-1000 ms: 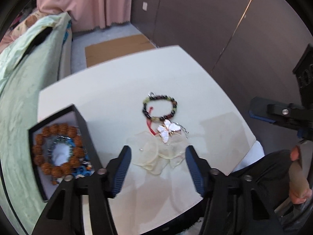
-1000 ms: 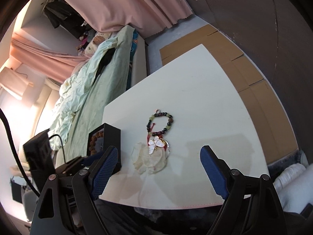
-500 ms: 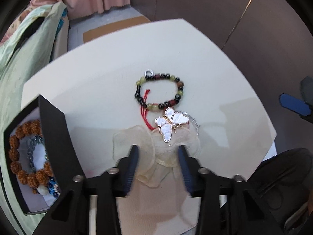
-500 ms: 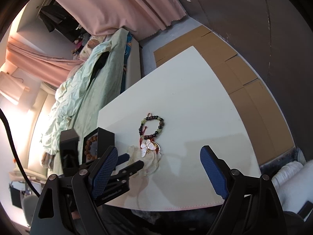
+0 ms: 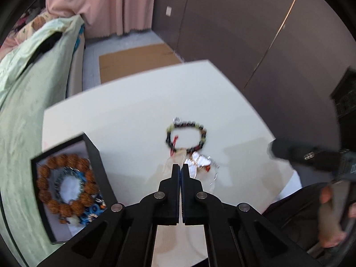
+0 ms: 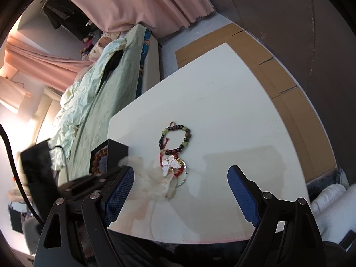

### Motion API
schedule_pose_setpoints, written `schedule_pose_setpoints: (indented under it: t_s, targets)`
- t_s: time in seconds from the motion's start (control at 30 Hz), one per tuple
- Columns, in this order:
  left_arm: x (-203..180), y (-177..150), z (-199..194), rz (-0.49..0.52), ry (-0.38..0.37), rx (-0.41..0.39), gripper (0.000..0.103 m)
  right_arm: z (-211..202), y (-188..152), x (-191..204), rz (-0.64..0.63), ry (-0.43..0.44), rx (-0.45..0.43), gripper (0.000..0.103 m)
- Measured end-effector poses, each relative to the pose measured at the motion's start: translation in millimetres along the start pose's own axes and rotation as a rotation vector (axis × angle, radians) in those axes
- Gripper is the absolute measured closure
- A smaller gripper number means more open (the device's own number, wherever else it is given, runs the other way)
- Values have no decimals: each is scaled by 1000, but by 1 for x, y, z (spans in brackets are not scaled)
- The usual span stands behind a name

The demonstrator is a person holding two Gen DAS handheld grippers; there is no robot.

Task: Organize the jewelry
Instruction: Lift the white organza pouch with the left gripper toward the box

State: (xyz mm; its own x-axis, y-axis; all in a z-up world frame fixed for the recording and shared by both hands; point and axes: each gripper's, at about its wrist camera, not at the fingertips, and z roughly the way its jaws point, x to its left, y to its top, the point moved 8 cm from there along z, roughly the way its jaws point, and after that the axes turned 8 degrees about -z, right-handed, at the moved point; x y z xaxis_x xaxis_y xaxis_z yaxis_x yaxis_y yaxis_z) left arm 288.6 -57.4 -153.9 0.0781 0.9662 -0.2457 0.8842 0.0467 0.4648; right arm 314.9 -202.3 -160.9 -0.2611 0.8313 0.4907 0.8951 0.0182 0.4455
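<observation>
A sheer cream pouch lies on the white table with a white butterfly pendant on a thin chain resting on it. My left gripper is closing tight, its pads pressed together on a fold of the pouch's near edge. Just beyond lies a dark and green beaded bracelet with a red cord. My right gripper hangs open above the table's near edge, nothing between its fingers.
An open black box at the table's left holds a brown wooden-bead bracelet and blue beads. A bed with a green cover runs along the left. Cardboard lies on the floor beyond the table. A hand grips the right tool.
The left gripper went from wide open to shut, dipping onto the sheer pouch and then pulling back with a fold of it. The pouch is tugged and blurred. The right gripper stayed put.
</observation>
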Motion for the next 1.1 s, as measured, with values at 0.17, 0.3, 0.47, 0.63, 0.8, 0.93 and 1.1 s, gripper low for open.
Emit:
schedule_pose_setpoints:
  t_s: [0.17,0.3,0.47,0.63,0.8,0.93,1.1]
  targets:
    - [-4,14,-32,5,-21,-69,103,11,-1,8,-23,-5,12,17]
    - [-2,26,-52,-8,-29,-118,103,20,-3,14,-32,7,30,18]
    - [6,32,-75,-27,-32,-165,103,32,-5,22,-31,50,56,38]
    - [15,36,-89,-39,-29,-199,103,45,-10,29,-41,45,88,50]
    - [25,37,-100,-51,-34,-219,103,63,-15,34,-46,27,128,58]
    - [34,36,-106,-61,-35,-227,103,78,-17,35,-37,3,159,58]
    - [43,33,-110,-74,-38,-232,103,94,-17,33,-10,-27,186,58]
